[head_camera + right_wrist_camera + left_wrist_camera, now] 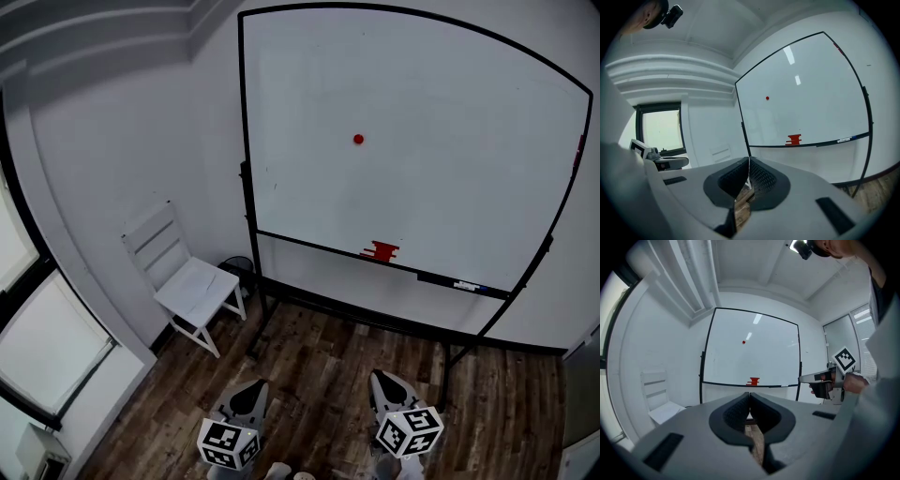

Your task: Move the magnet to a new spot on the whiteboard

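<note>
A small round red magnet (358, 139) sticks to the whiteboard (441, 112), above its middle; it also shows as the red magnet (744, 341) in the left gripper view and the magnet (767, 98) in the right gripper view. My left gripper (251, 392) and right gripper (384, 382) hang low over the wooden floor, well short of the board. Both are shut, tips touching, nothing between them: the left gripper (749, 394) and the right gripper (749, 160) point toward the board.
A red eraser (380, 250) and a marker (466, 285) lie on the whiteboard's tray (319, 246). A white chair (183, 278) stands left of the board's black stand. A window (37, 347) is at the far left. A radiator-like unit sits below it.
</note>
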The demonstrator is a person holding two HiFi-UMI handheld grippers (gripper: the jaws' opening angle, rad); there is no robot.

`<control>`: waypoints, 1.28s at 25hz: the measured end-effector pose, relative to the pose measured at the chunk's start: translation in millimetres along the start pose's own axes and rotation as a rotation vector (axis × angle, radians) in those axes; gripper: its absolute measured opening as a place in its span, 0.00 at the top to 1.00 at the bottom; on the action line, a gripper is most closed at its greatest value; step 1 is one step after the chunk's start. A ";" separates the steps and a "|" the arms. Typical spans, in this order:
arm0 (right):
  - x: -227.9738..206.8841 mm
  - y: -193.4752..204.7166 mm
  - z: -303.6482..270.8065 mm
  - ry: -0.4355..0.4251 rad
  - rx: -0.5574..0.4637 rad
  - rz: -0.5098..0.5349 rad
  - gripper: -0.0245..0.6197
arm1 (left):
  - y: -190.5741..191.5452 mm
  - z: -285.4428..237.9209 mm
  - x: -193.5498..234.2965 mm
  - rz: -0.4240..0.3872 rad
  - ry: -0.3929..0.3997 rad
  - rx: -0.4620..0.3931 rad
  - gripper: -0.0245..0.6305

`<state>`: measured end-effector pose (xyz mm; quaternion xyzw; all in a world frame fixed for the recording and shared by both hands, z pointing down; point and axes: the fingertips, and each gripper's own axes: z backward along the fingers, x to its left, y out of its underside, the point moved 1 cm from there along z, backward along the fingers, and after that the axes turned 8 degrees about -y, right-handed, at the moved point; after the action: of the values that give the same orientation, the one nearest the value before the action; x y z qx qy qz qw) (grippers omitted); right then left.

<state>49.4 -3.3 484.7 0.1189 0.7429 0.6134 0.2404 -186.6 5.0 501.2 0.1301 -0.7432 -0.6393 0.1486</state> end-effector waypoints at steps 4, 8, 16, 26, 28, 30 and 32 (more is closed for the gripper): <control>7.2 -2.1 -7.1 -0.031 0.004 0.009 0.92 | 3.6 -4.4 -4.5 0.016 0.012 0.008 0.95; 4.5 5.8 -5.4 -0.025 0.013 -0.009 0.92 | 11.2 -10.2 -4.0 0.016 0.013 0.027 0.95; -22.2 5.6 -9.7 0.030 0.005 -0.029 0.92 | 1.5 -41.8 -12.5 -0.006 0.066 0.009 0.95; -57.7 -23.3 -60.1 0.052 -0.027 -0.004 0.92 | -27.0 -116.7 3.6 0.031 0.106 -0.046 0.68; -68.4 -32.1 -68.6 0.063 -0.035 -0.001 0.92 | -33.6 -135.8 4.0 0.023 0.120 -0.044 0.68; -82.3 -40.0 -75.3 0.085 -0.040 -0.006 0.92 | -40.0 -153.7 2.2 0.009 0.135 -0.041 0.68; -94.3 -47.6 -84.7 0.103 -0.046 -0.015 0.92 | -47.3 -169.8 2.8 -0.006 0.148 -0.041 0.68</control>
<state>93.1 -130.6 469.7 0.0761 0.7408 0.6339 0.2089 -123.3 -157.9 478.1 0.1762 -0.7163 -0.6436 0.2040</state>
